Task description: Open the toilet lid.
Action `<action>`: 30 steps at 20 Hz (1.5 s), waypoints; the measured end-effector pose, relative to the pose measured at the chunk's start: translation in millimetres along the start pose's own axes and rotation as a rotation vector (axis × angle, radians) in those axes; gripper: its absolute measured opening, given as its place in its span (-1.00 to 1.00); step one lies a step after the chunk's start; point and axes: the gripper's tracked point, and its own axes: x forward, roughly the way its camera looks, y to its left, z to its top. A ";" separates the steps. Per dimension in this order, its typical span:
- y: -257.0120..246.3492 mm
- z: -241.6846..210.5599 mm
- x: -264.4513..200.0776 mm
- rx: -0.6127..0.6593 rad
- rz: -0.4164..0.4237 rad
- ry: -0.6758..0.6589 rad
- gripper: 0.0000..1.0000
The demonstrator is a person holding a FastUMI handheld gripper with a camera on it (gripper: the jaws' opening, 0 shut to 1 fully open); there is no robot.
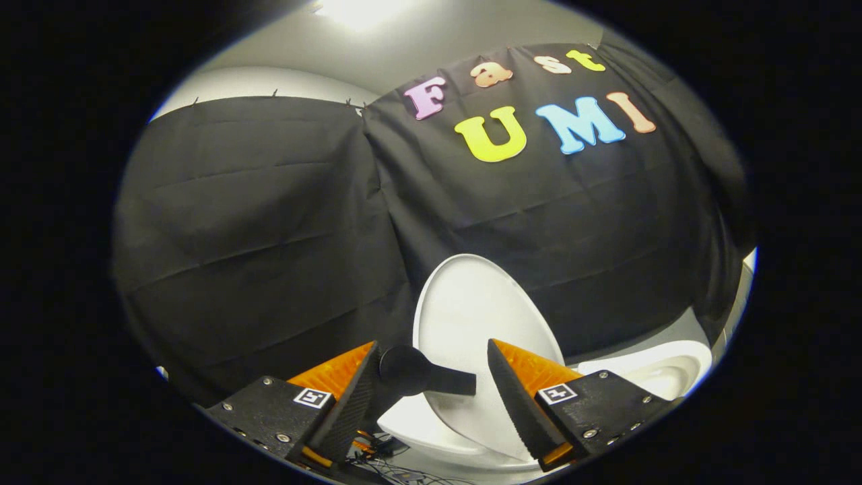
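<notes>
Between parted fingers | gripper [431, 357] | toilet lid [475, 316] raised, just ahead

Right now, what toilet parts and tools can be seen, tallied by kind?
Raised white toilet lid: 1
White toilet bowl: 1
Black handle between the fingers: 1
Hand-held gripper, fingers apart, pressing on nothing: 1
Total: 4

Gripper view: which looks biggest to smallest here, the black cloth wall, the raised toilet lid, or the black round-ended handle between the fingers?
1. Black cloth wall, by far.
2. Toilet lid, standing raised.
3. Black handle, small though nearest the camera, between the open gripper fingers.
</notes>
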 end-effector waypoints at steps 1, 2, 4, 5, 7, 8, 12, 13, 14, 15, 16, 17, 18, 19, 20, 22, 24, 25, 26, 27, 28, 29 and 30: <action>-2.6 5.4 -3.5 -0.014 0.003 -0.009 0.91; -5.5 9.7 -9.4 -0.021 0.007 -0.018 0.91; -14.3 21.5 -22.3 -0.024 -0.007 -0.041 0.91; -21.4 26.9 -29.1 -0.024 -0.023 -0.047 0.91; -36.5 35.5 -44.6 -0.026 -0.063 -0.057 0.91; -42.7 41.4 -52.9 -0.031 -0.082 -0.065 0.91; -62.8 66.3 -94.8 -0.072 -0.128 -0.144 0.91; -67.0 67.4 -103.0 -0.089 -0.141 -0.151 0.91; -72.1 66.7 -111.2 -0.106 -0.152 -0.153 0.91; -77.4 65.2 -118.9 -0.120 -0.165 -0.148 0.91; -81.9 65.3 -127.6 -0.134 -0.176 -0.147 0.91; -86.5 65.3 -136.2 -0.145 -0.189 -0.144 0.91; -90.9 65.3 -143.9 -0.157 -0.198 -0.146 0.91; -96.2 65.4 -153.4 -0.169 -0.212 -0.148 0.91; -103.5 62.9 -162.8 -0.184 -0.230 -0.146 0.91; -118.3 57.8 -181.5 -0.213 -0.264 -0.145 0.91; -130.3 53.9 -196.5 -0.227 -0.286 -0.145 0.91; -135.3 51.8 -203.2 -0.239 -0.299 -0.140 0.91; -141.3 49.3 -211.1 -0.253 -0.314 -0.135 0.91; -145.1 47.4 -218.6 -0.264 -0.322 -0.135 0.91; -148.7 47.0 -225.4 -0.271 -0.333 -0.137 0.92; -152.9 47.1 -232.1 -0.276 -0.341 -0.139 0.92; -158.4 46.4 -238.8 -0.277 -0.354 -0.142 0.92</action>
